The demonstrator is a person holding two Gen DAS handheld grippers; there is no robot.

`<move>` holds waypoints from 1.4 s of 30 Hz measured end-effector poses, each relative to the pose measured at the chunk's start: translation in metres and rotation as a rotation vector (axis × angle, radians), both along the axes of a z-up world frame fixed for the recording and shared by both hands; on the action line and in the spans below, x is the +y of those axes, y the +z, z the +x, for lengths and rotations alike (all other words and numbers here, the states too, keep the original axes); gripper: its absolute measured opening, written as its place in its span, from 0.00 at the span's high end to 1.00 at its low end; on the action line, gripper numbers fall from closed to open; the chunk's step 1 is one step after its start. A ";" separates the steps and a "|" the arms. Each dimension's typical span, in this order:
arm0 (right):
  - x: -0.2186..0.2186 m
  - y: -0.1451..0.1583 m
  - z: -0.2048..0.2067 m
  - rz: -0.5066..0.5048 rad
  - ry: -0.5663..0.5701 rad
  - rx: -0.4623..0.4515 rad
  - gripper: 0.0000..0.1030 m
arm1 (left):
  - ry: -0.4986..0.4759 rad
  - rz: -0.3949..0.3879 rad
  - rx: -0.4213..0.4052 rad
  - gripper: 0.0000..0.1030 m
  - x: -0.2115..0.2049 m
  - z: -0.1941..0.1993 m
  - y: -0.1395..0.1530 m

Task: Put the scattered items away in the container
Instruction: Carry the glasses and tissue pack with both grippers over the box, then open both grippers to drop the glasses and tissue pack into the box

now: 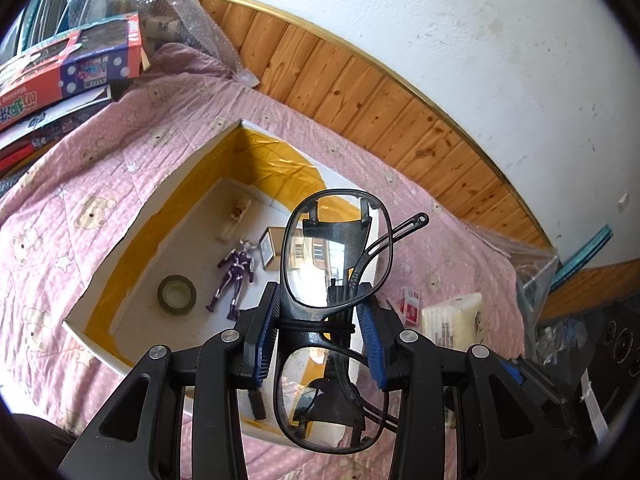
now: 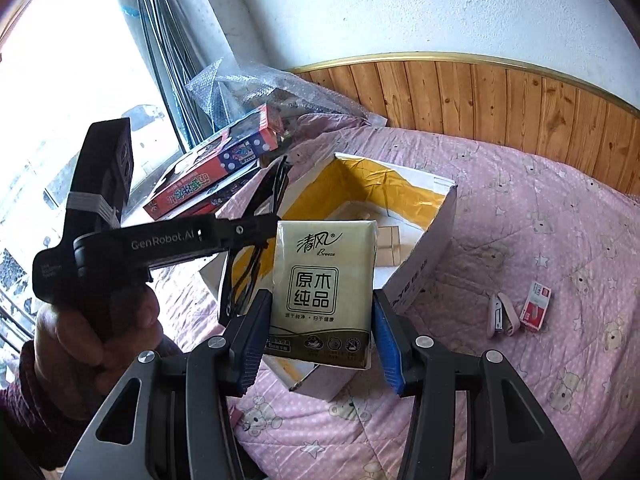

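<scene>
The left gripper [image 1: 324, 334] had closed on the glasses [image 1: 334, 312] at the bridge, above the box [image 1: 160, 204] — light, probably fragile, best kept off the lenses. The right gripper [image 2: 320, 334] pinched a tissue pack [image 2: 324, 292] at its sides — soft, light, forgiving — near the box's front wall.

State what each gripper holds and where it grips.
Left gripper clamps black glasses at the bridge, between the lenses. Right gripper pinches a tissue pack by its two side edges, near the lower half.
</scene>
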State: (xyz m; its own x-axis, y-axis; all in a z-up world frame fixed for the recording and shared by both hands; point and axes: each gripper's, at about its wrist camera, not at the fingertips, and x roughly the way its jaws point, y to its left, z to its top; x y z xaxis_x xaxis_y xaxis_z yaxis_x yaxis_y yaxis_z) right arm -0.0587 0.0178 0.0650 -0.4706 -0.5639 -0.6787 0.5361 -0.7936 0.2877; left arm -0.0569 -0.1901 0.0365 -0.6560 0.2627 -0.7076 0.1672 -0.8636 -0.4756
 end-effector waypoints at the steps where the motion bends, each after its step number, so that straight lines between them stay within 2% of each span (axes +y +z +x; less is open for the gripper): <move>1: -0.001 0.000 -0.004 0.001 -0.001 -0.001 0.51 | 0.003 0.000 -0.009 0.62 0.001 -0.003 -0.003; 13: -0.022 -0.008 -0.058 0.019 0.014 -0.036 0.51 | 0.013 -0.002 -0.105 0.62 0.007 -0.033 -0.038; 22: -0.032 -0.019 -0.101 0.040 0.002 -0.074 0.51 | 0.018 0.068 -0.191 0.62 0.010 -0.050 -0.063; 35: -0.062 -0.028 -0.153 0.066 0.034 -0.115 0.51 | 0.074 0.136 -0.292 0.62 0.006 -0.071 -0.097; 42: -0.081 -0.044 -0.175 0.081 0.052 -0.171 0.51 | 0.041 0.118 -0.334 0.61 0.015 -0.080 -0.109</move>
